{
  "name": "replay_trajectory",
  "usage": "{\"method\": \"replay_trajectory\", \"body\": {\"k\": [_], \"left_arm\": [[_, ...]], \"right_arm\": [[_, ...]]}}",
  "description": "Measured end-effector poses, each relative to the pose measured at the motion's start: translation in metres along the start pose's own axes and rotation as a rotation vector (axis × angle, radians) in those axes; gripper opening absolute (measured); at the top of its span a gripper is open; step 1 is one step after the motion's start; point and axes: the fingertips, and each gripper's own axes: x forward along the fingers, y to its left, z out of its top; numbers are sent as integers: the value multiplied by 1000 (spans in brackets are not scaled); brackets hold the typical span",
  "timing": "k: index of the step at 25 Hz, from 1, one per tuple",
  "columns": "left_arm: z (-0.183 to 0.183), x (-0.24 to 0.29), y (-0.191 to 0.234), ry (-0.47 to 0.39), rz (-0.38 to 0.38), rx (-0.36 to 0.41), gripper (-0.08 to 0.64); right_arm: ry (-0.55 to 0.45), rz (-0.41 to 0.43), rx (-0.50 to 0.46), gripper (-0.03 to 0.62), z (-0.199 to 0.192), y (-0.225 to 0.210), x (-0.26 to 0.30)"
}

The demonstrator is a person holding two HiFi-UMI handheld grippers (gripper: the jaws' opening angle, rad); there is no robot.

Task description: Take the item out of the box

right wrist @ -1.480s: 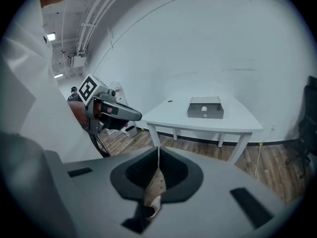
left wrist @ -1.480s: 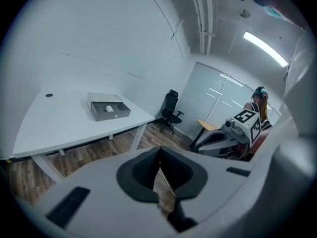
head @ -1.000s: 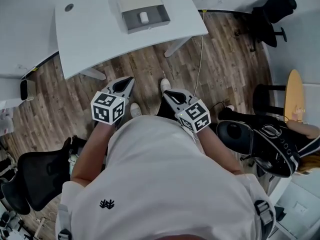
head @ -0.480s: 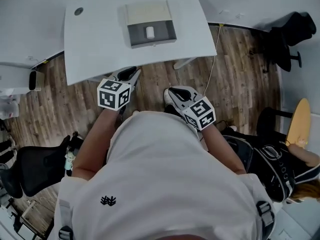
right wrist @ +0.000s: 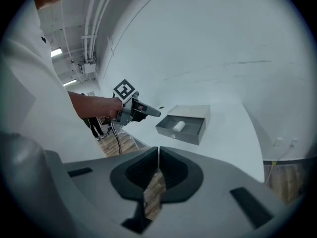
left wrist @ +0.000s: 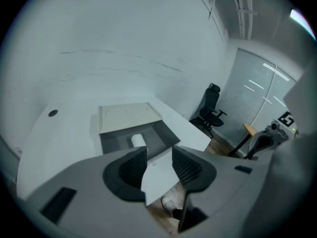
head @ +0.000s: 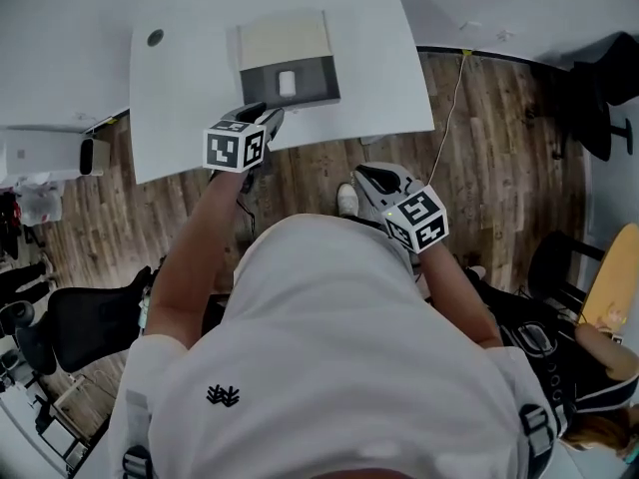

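Observation:
A grey box [head: 285, 58] lies on the white table [head: 180, 88], its drawer part open toward me. In it rests a small white item [head: 287, 83], also seen from my left gripper [left wrist: 138, 140] and from my right [right wrist: 179, 125]. My left gripper [head: 264, 118] hovers over the table's near edge, just short of the box's front left corner. Its jaws are opening, with nothing between them [left wrist: 158, 165]. My right gripper [head: 382, 179] hangs lower, over the wood floor, shut and empty [right wrist: 158, 170].
The table has a round cable hole [head: 155, 38] at its far left. A black office chair [head: 85, 327] stands on the floor at my left, another [left wrist: 212, 110] beyond the table. A cable [head: 454, 88] runs along the floor at right.
My left gripper has travelled forward from above the floor to the table edge near the box, and its jaws have parted. The right gripper has stayed low near my body.

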Motion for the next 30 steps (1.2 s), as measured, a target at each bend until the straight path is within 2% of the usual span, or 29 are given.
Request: {"method": "replay_trajectory", "body": {"k": [8,14,19,30], "left_arm": [[3,60,25,128,112,-35,211],[-3,79,48,212,179,-76,229],[-6,95,58,260,194,-128,235],[-20,120,77,400,256,-134,236]], "right_arm": [[3,1,41,11,-14,-54,-27],[6,-5,67,11,-28,-74,-44],[7,-16,87,11,-37,-87,-54],[-3,-61,126,11,-48,-100,-69]]}}
